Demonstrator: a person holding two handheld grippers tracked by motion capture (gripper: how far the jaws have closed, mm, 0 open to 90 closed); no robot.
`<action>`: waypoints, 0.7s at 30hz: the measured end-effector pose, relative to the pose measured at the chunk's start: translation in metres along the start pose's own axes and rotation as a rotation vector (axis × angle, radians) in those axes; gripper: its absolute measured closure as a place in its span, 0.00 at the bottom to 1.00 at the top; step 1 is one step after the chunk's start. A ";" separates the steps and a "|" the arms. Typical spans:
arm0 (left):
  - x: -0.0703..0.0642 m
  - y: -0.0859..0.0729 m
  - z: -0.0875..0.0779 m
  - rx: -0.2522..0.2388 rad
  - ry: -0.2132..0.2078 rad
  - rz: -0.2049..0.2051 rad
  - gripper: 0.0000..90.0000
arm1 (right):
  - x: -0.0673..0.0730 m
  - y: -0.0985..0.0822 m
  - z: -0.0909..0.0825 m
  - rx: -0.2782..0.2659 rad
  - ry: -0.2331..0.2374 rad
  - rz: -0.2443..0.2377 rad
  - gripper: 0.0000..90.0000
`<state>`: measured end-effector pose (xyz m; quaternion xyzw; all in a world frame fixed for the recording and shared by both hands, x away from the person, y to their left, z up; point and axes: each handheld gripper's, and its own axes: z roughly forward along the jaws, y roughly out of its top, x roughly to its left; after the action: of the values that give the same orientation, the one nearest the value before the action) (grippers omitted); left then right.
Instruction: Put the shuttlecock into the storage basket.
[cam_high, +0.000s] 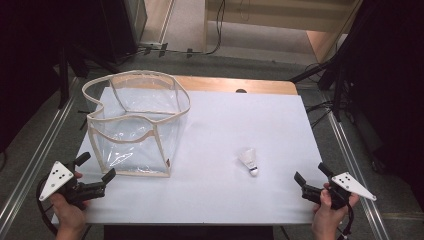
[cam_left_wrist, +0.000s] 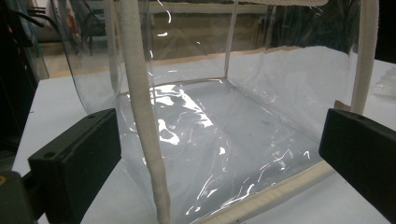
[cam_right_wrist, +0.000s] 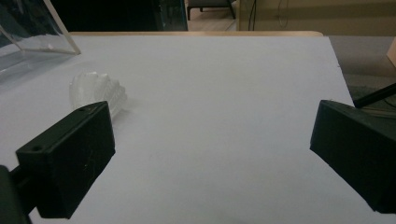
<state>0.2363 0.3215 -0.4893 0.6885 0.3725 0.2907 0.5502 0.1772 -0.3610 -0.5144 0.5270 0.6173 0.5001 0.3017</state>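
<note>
A clear plastic bag (cam_high: 135, 125) with cream fabric trim stands open on the left half of the white table (cam_high: 225, 200). A white shuttlecock (cam_high: 249, 161) lies right of centre, cork end toward me. My left gripper (cam_high: 95, 170) rests at the front left corner, open and empty, pointing at the bag's near wall (cam_left_wrist: 210, 140). At the front right edge my right gripper (cam_high: 312, 175) is open and empty, a short way right of the shuttlecock (cam_right_wrist: 98, 91), which lies beyond its left jaw.
Black stands and cables (cam_high: 330, 75) flank the table on both sides. A wooden strip (cam_high: 240, 85) runs along the table's far edge. White tabletop stretches between the bag and the shuttlecock.
</note>
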 end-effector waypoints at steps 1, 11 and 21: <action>0.000 0.000 0.000 0.000 -0.003 0.000 0.00 | 0.000 0.000 0.000 0.001 0.001 -0.002 0.00; -0.002 -0.001 0.002 0.014 0.007 0.009 0.00 | 0.003 0.006 -0.003 0.009 0.000 -0.036 0.00; -0.002 -0.001 0.004 0.015 0.016 0.011 0.00 | 0.017 0.023 -0.012 0.006 -0.019 -0.070 0.00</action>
<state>0.2383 0.3182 -0.4915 0.6921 0.3754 0.2964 0.5406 0.1701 -0.3501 -0.4865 0.5109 0.6338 0.4824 0.3233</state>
